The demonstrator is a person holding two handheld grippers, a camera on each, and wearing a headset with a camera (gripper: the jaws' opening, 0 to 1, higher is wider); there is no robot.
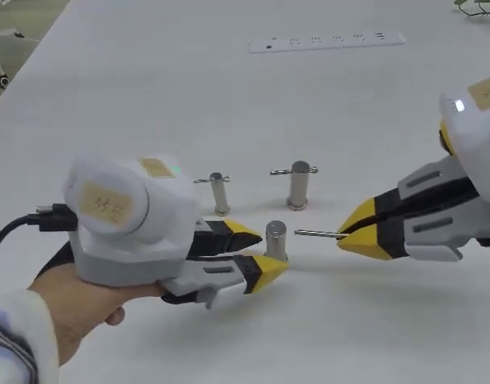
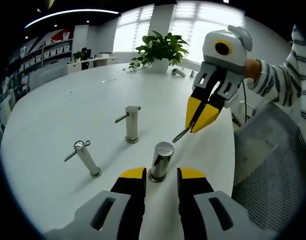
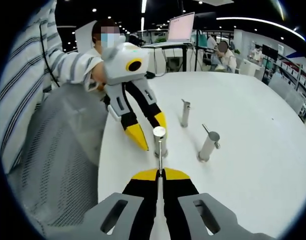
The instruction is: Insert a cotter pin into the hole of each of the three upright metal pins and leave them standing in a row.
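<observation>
Left gripper [image 1: 265, 250] jaws open, one each side of the near metal pin [image 1: 275, 238], which stands upright on the white table [image 1: 149, 96]; can't tell if they touch it; right gripper [image 1: 351, 236] jaws closed on a cotter pin [image 1: 315, 234], held level, tip just right of that pin's top, small gap; far-left pin [image 1: 220, 196] and far-right pin [image 1: 299, 188] upright, each with a cotter pin through its head; power strip [image 1: 325, 40] at far edge.

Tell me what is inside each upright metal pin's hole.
Cotter pins cross the far left pin and far right pin. The near pin's hole is unseen; the right gripper holds a third cotter pin beside it.
</observation>
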